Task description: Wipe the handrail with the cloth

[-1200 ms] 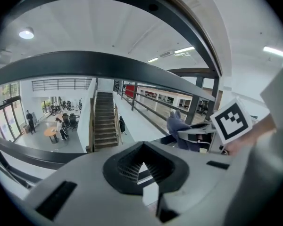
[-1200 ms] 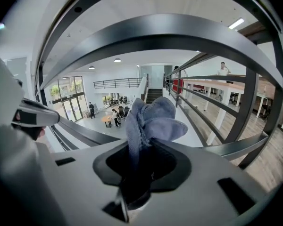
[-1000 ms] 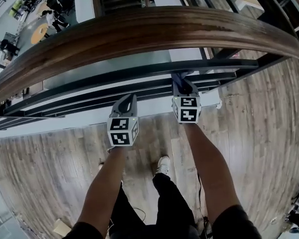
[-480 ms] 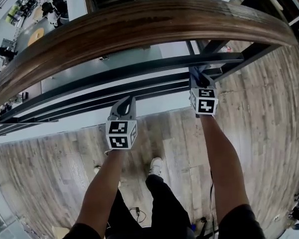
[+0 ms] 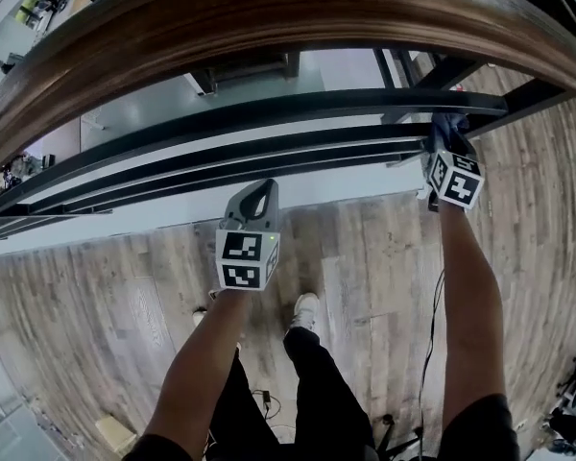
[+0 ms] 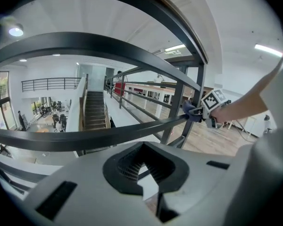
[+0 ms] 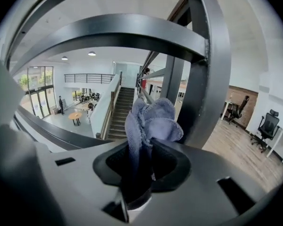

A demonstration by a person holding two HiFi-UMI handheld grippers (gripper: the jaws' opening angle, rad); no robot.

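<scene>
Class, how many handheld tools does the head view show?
2. The left tool is near the middle, holding nothing; the right tool holds a blue cloth against the dark rail at right.

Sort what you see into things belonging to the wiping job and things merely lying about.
Job: fluffy blue cloth; right gripper clamping it; curved brown wooden handrail.
Lying about: black office chairs; small round orange table downstairs; empty left gripper.

Wood-plank floor (image 5: 96, 296)
A white shoe (image 5: 308, 311) stands on it; the black railing (image 5: 269, 148) runs along its edge.
</scene>
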